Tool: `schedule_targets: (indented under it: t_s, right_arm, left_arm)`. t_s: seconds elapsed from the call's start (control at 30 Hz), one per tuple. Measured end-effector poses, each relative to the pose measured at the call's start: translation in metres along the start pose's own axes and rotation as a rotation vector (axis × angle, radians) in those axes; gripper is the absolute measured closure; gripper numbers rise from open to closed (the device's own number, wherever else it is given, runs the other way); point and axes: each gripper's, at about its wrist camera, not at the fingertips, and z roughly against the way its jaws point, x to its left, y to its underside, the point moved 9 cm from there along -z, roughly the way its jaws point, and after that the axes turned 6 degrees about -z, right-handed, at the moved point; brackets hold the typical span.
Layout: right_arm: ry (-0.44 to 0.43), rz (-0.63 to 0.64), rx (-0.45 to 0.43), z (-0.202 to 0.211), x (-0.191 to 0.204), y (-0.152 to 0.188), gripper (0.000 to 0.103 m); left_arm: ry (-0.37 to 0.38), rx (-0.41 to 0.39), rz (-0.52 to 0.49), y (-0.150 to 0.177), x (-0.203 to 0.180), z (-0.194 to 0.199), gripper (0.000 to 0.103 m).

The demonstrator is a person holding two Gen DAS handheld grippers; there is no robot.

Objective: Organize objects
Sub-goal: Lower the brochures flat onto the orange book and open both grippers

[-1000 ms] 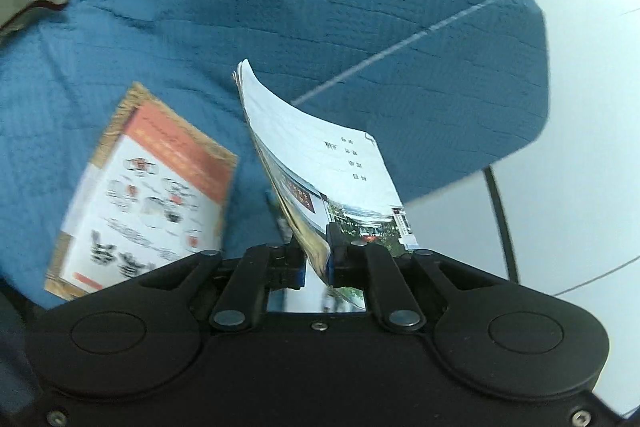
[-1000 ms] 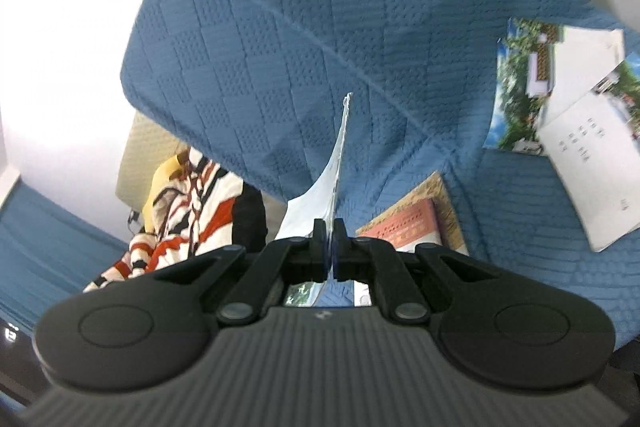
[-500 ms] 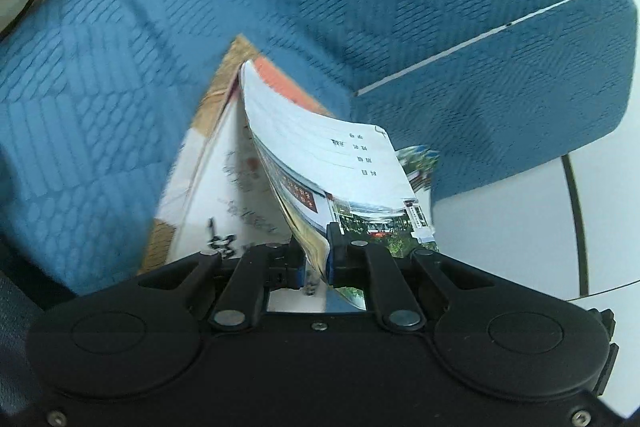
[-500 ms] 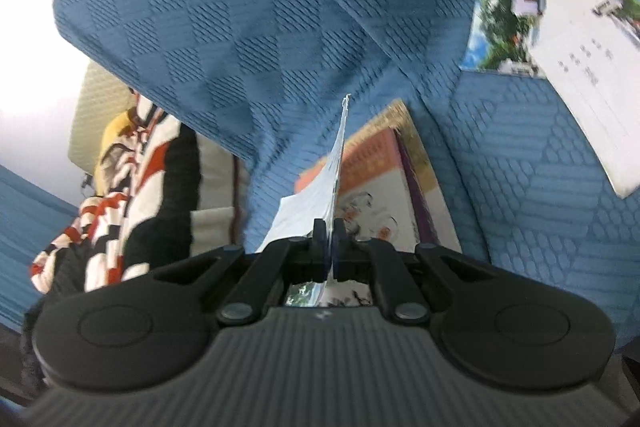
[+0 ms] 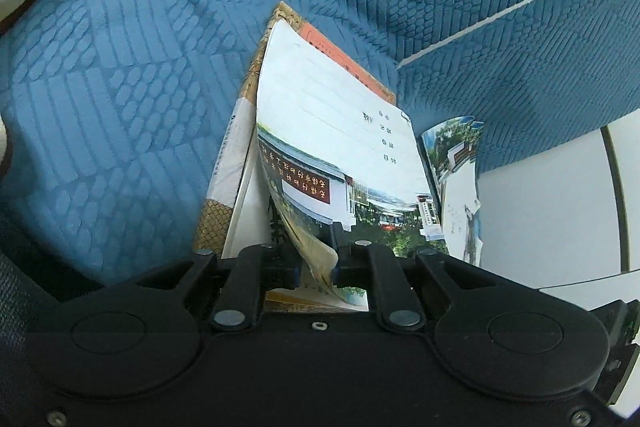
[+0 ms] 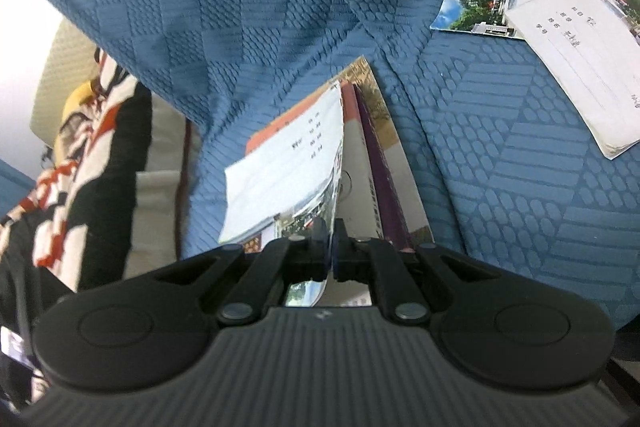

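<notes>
I'm seeing a blue quilted sofa cover filling most of the frame, a striped red-black-white cloth lying at left, white floor tiles showing at right.

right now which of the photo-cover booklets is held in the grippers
The booklet over the orange-covered book; both grippers clamp its edge. The other two booklets lie loose on the blue cushion.

Glossy paper booklet; textured quilted cloth sofa cover.
</notes>
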Motion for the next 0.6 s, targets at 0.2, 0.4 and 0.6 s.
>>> schedule_targets:
  t_s: [0.2,0.4,0.6]
  right_arm:
    - [0.056,0.044,0.014,-0.008,-0.007,0.008,0.095]
    - [0.058,0.043,0.020,-0.009,-0.009,0.007,0.093]
    - [0.135,0.054,0.023,-0.002,-0.014,0.004,0.035]
  left_arm:
    - [-0.022,0.004,-0.031,0.002,-0.006,0.002,0.091]
    - [-0.033,-0.013,-0.077,0.004,-0.017,0.009,0.053]
    - [-0.124,-0.032,-0.151,0.003,-0.026,0.025,0.027]
